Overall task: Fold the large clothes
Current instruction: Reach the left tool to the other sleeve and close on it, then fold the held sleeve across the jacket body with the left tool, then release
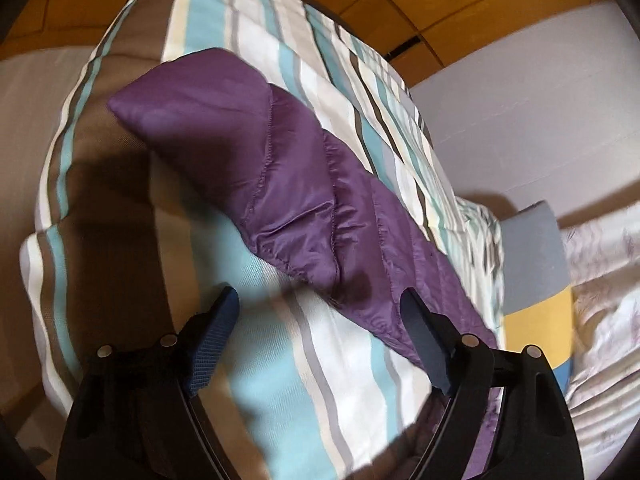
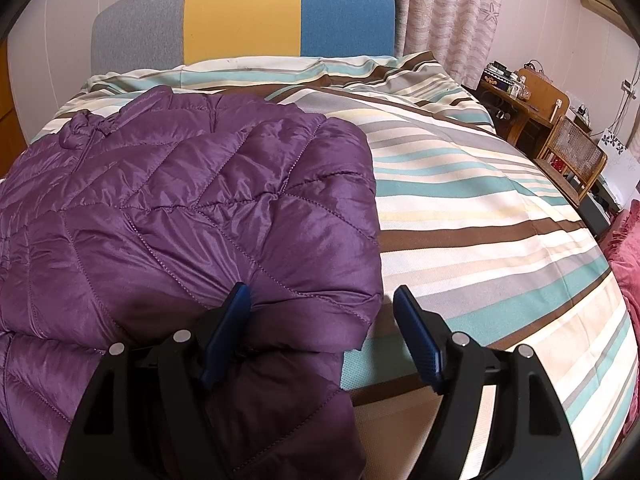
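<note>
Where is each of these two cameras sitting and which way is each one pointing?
Left wrist view: on the left gripper, looking along its open jaws over a sleeve-like end of the purple jacket on the striped bedding, wooden doors beyond; only its own fingers show.
Right wrist view: on the right gripper, facing up the bed toward the grey, yellow and blue headboard, jaws open over the jacket's edge; only its own fingers show.
Shared: jacket, striped bedding, headboard.
</note>
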The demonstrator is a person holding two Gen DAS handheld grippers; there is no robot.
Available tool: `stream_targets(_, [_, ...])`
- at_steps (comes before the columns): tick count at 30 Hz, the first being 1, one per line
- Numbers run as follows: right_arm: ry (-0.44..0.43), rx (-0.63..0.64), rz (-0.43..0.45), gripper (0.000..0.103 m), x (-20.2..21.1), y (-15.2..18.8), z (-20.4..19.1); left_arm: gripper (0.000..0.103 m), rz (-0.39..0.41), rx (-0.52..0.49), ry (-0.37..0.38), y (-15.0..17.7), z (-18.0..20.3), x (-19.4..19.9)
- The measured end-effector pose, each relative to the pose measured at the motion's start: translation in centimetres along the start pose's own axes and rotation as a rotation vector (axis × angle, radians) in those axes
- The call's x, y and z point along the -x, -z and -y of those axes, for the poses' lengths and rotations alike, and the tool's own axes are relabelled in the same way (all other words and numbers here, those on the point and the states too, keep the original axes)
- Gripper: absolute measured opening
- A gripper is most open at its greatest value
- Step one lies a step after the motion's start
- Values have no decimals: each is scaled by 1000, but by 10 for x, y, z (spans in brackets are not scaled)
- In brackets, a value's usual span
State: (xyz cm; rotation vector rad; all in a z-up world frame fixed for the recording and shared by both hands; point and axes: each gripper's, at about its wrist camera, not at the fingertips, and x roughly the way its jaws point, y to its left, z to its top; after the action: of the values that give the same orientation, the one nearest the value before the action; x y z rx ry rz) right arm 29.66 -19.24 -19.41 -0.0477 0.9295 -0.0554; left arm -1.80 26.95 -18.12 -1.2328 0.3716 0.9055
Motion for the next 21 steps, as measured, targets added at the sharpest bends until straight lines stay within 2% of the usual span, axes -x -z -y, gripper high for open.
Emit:
stream_targets(2, [-4,-4,0,74,0,0,0,82,19,-23,-21,-7,5,-7])
stream_targets(5, [-4,-6,-1,74,0,0,-1,79,50,-4,-53,-24,9,-20])
stream_targets(6, [-3,-6,-1,74,-1,0,-1,67,57,-4,-72,-28,10,-24])
stream_targets(7, [-2,-5,-1,74,0,0,-1,49,60,-11,-98,-31,12,-27])
stream_targets(8, [-3,-6,-1,74,0,0,-1,40,61,-20,-126,-35,14,-31])
stream_targets(9, [-3,-6,-1,74,0,0,-1,27,64,-22,-124,-36,15,-32])
stream_targets(10, [-3,-6,-1,74,0,0,-1,21,74,-31,-110,-37,18,-33])
stream_targets(12, [-3,-6,-1,74,0,0,-1,18,114,-92,-131,-35,33,-29])
stream_targets(15, [-3,-6,-1,74,0,0,-1,18,186,-205,-128,-28,63,-22])
stream_targets(17, [-4,-7,-1,74,0,0,-1,18,233,-303,-114,-20,89,-18])
stream_targets(21, [-5,-7,-1,74,0,0,-2,18,275,-481,-68,3,136,-13])
